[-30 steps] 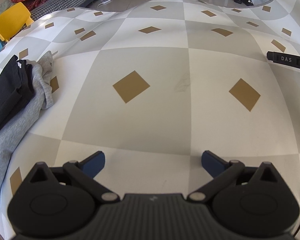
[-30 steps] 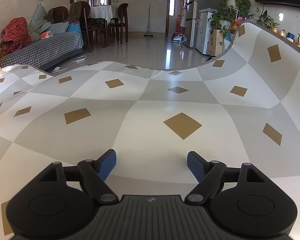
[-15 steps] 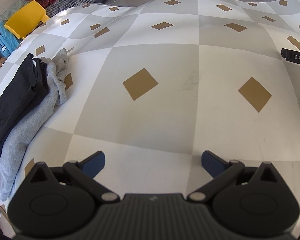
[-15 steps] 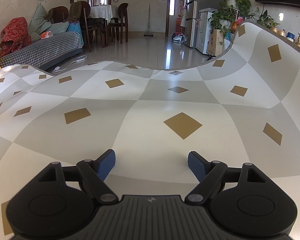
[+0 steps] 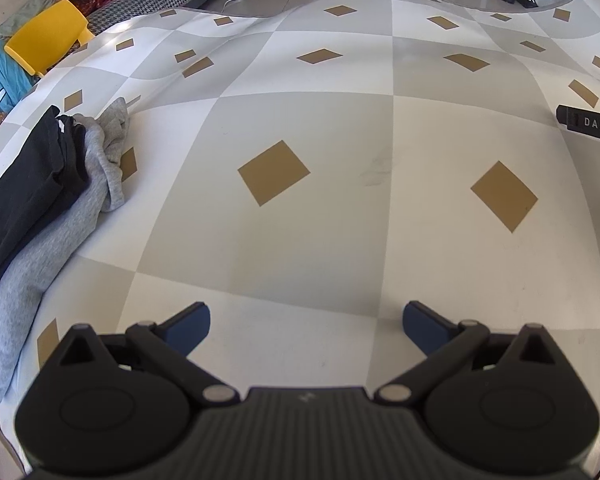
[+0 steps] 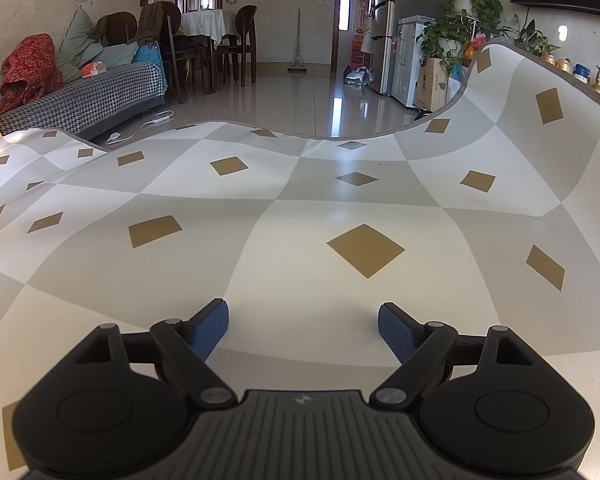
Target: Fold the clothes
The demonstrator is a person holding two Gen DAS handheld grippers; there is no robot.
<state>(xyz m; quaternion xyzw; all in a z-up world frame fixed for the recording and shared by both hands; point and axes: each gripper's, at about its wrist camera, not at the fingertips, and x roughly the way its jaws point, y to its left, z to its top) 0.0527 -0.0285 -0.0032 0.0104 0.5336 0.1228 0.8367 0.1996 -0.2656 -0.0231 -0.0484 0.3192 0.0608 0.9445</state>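
Both grippers hung over the worktop [image 5: 340, 240], which was covered w/ a cloth in white and grey checks with tan diamonds. The left gripper [image 5: 306, 326] had its jaws spread wide, nothing between the blue pads, only bare cloth beneath. The right gripper [image 6: 302, 326] was the same: jaws spread, having just been opening a bit further, w/ nothing between them.

The clothes lay at the left edge of the worktop in the left wrist view, well apart from both grippers. A dark garment [image 5: 24, 196], black or maybe navy, hard to say at the rim of the lens, sat folded on top of a grey garment [image 5: 32, 276], which stuck out to the right and toward the near edge, its far end bunched up.

At the right edge of the left view a black bar marked "DAS" [image 5: 588, 124] showed, prob. part of the other gripper.

Beyond the worktop: a yellow chair [image 5: 46, 36], a houndstooth sofa [image 6: 80, 96], a dining table w/ dark chairs [image 6: 208, 40], and potted plants [image 6: 460, 12].
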